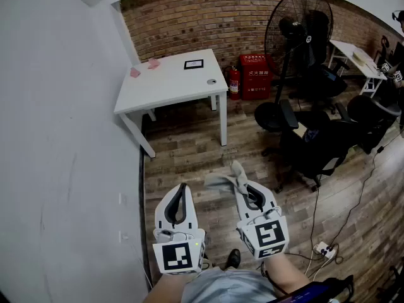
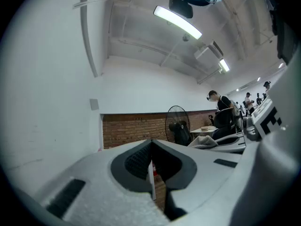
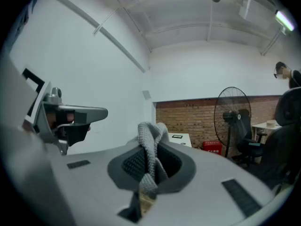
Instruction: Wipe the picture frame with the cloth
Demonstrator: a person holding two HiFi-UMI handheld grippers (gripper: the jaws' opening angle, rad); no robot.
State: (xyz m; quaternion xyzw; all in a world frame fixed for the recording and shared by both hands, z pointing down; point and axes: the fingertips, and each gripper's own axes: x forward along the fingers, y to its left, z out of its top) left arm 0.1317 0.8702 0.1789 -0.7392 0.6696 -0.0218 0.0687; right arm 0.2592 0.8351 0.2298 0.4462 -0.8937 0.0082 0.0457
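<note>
Far ahead, on the white table [image 1: 165, 87], lies a small dark-rimmed picture frame [image 1: 194, 64]; the right gripper view shows the frame [image 3: 178, 136] small on the table behind the jaws. My right gripper [image 1: 243, 185] is shut on a grey knitted cloth [image 1: 226, 179]. In the right gripper view the cloth [image 3: 151, 147] is pinched between the jaws of the right gripper [image 3: 149, 140] and loops above them. My left gripper [image 1: 183, 187] is level beside it. In its own view the left gripper [image 2: 151, 142] has its jaw tips together with nothing between them. Both are well short of the table.
Two pink items [image 1: 135, 72] and a small round object [image 1: 211, 81] also lie on the table. A white wall runs along the left. A standing fan [image 1: 297, 30], red fire extinguisher [image 1: 233, 83], office chairs [image 1: 315, 144] and a power strip [image 1: 325, 250] stand to the right.
</note>
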